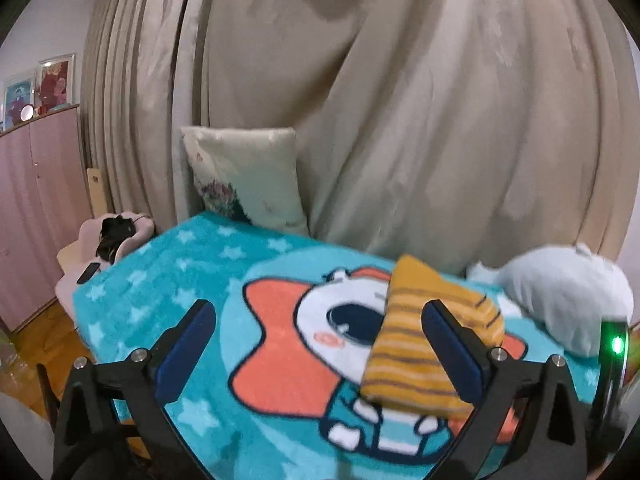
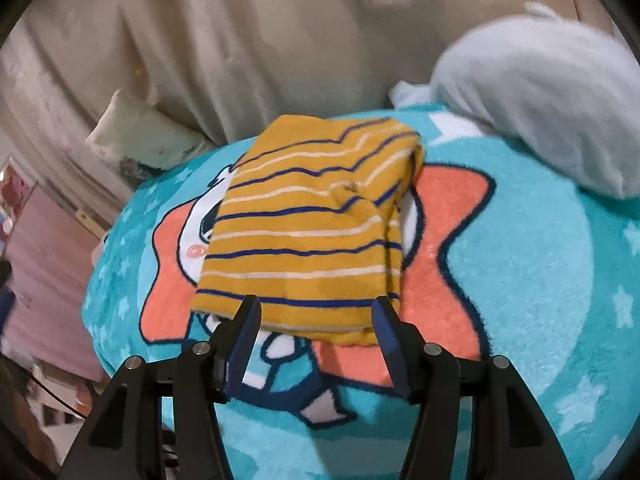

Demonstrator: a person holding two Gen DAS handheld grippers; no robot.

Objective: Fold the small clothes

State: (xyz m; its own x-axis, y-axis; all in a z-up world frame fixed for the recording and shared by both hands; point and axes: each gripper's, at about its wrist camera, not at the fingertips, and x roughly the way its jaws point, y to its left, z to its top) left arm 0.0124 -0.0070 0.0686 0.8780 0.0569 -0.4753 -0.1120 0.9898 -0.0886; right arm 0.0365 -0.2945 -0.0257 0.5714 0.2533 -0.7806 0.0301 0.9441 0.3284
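A small mustard-yellow garment (image 1: 404, 360) with blue and white stripes lies folded into a thick rectangle on the teal cartoon blanket (image 1: 180, 272). My left gripper (image 1: 320, 312) hovers above the blanket with its jaws wide open and nothing between them. The garment sits beyond its right finger (image 1: 448, 344). In the right wrist view the garment (image 2: 312, 216) fills the middle of the blanket (image 2: 540, 280). My right gripper (image 2: 316, 304) is open just in front of the garment's near edge, one finger either side. Its pads do not press on the cloth.
A pale cushion (image 1: 244, 172) leans against beige curtains (image 1: 400, 120) at the bed's far side. A white plush toy (image 2: 540, 92) lies at the right. A pink cabinet (image 1: 36, 200) and a pink chair (image 1: 116, 232) with dark items stand left of the bed.
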